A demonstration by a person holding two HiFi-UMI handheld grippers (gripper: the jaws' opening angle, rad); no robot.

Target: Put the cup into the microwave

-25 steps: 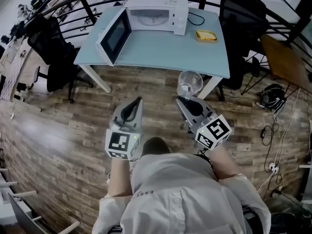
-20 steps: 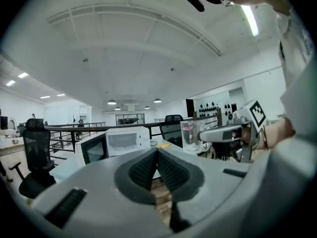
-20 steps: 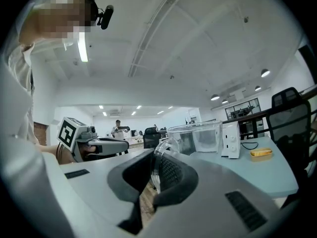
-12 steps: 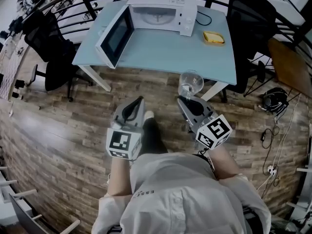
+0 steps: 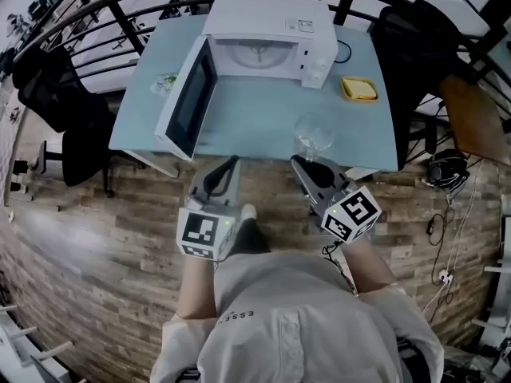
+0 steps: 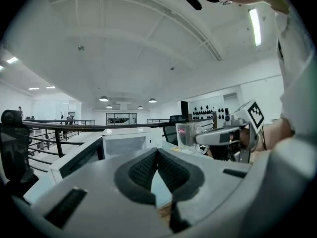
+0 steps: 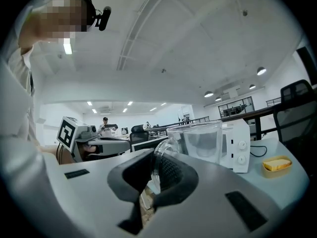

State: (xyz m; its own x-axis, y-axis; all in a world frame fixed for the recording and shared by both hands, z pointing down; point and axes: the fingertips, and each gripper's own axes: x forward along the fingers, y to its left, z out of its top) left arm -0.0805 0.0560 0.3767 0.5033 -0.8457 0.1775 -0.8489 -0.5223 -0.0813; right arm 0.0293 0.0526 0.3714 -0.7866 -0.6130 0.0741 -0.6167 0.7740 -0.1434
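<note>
A clear glass cup (image 5: 312,134) hangs upright over the front edge of the light blue table (image 5: 263,118). My right gripper (image 5: 300,163) is shut on its handle. The right gripper view shows the handle pinched between the pads and the cup (image 7: 200,140) just ahead. The white microwave (image 5: 267,30) stands at the table's back, its door (image 5: 188,98) swung wide to the left and its cavity showing. My left gripper (image 5: 231,164) is level beside the right one, shut with nothing in it, near the door's lower corner. In its own view the left gripper (image 6: 157,152) has pads meeting, and the cup (image 6: 187,134) shows to the right.
A yellow dish (image 5: 359,88) lies on the table right of the microwave, with a black cable (image 5: 345,50) behind it. Black office chairs (image 5: 56,94) (image 5: 415,46) flank the table. A railing runs behind it. Headphones (image 5: 443,170) and cables lie on the wood floor at right.
The person has walked toward the table. Both grippers and the cup moved forward together, so the cup is now over the table's front edge and the microwave is closer.
</note>
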